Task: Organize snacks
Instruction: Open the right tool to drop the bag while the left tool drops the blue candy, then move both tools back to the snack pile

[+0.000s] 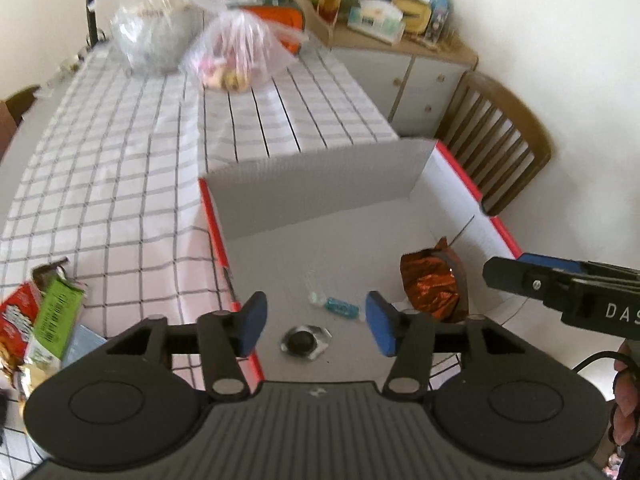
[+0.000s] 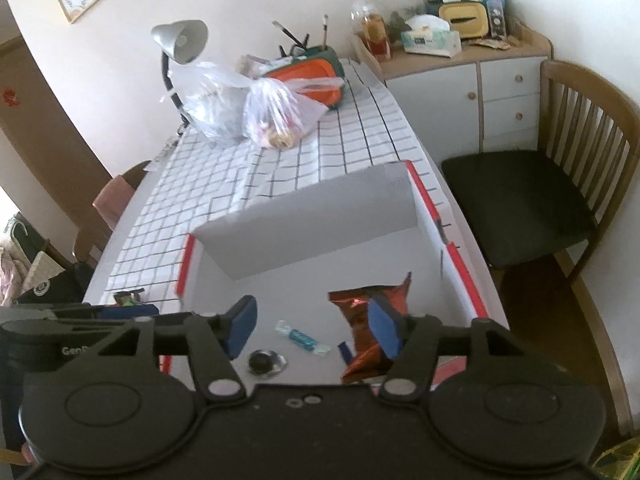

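Two black hand-held grippers with blue finger pads.

The left gripper (image 1: pixel 316 322), lower centre of its own view, has black linkage arms, silver pivot pins, round side discs and a ribbed grey base. The right gripper (image 2: pixel 314 330) looks alike, with a smooth black base and two small screws; seen at the right edge of the left view, it bears white letters "DAS" and a black cable.

Far past my fingers I see a gray lamp (image 2: pixel 182 40) by the wall, an orange case (image 2: pixel 310 80) with brushes behind it, a wooden chair (image 2: pixel 560 176) off to their right, and a cupboard (image 2: pixel 472 84) with a tissue box (image 2: pixel 430 40) on top.
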Demonstrator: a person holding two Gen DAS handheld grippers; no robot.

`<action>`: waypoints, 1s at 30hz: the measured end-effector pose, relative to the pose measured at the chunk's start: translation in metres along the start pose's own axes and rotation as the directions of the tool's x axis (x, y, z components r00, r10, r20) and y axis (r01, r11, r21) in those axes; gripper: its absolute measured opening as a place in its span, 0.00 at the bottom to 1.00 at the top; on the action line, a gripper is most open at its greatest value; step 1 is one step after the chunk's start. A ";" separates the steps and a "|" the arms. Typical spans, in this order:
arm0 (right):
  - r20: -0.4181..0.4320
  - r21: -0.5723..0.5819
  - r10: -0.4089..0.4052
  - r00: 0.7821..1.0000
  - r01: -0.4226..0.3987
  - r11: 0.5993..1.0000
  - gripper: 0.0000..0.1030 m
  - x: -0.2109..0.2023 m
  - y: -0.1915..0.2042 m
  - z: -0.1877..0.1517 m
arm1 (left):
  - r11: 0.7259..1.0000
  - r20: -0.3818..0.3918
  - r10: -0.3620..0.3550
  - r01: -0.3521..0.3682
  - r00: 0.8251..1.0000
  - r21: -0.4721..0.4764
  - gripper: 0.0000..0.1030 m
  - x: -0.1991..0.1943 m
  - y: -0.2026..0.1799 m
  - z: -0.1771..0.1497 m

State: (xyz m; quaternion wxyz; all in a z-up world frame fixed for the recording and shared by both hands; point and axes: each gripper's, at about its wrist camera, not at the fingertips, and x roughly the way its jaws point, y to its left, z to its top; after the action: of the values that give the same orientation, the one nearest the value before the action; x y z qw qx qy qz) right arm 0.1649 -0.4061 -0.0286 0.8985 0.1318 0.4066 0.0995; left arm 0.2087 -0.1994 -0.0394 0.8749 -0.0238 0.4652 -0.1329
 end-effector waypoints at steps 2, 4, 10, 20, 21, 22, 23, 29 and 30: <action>0.012 -0.007 0.004 1.000 -0.004 1.000 0.65 -0.004 0.008 -0.002 | 1.000 0.020 0.000 0.000 1.000 0.007 0.53 -0.011 0.004 -0.002; 0.021 -0.014 0.010 1.000 -0.010 1.000 0.69 -0.008 0.016 -0.004 | 1.000 0.038 -0.001 0.001 0.999 0.008 0.53 -0.020 0.010 -0.005; 0.046 -0.036 0.015 0.999 -0.013 0.999 0.81 -0.013 0.045 -0.013 | 1.000 0.084 0.003 -0.003 0.996 0.007 0.61 -0.044 0.030 -0.015; 0.092 -0.104 0.039 0.995 -0.029 0.994 0.99 -0.009 0.101 -0.031 | 0.999 0.124 0.015 -0.011 0.992 -0.032 0.73 -0.077 0.084 -0.041; 0.091 -0.113 0.040 0.995 -0.030 0.993 1.00 -0.008 0.107 -0.033 | 0.999 0.126 0.019 -0.015 0.992 -0.036 0.73 -0.079 0.090 -0.043; 0.089 -0.122 0.042 0.995 -0.031 0.992 1.00 -0.006 0.114 -0.035 | 0.999 0.128 0.023 -0.018 0.992 -0.040 0.74 -0.082 0.097 -0.046; 0.084 -0.133 0.043 0.996 -0.031 0.991 1.00 -0.004 0.121 -0.037 | 0.999 0.130 0.028 -0.023 0.991 -0.044 0.76 -0.084 0.102 -0.049; 0.059 -0.156 0.030 0.998 -0.020 0.988 1.00 0.012 0.155 -0.051 | 0.993 0.136 0.076 -0.063 0.988 -0.099 0.78 -0.098 0.154 -0.066; 0.054 -0.153 0.029 0.998 -0.021 0.988 1.00 0.015 0.160 -0.053 | 0.991 0.133 0.086 -0.072 0.987 -0.110 0.78 -0.100 0.164 -0.069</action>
State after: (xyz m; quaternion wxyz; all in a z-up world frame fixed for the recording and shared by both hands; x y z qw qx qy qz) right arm 0.1234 -0.2421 -0.0218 0.9157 0.0705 0.3707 0.1378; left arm 0.1336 -0.0102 -0.0247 0.9069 -0.0605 0.4109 -0.0715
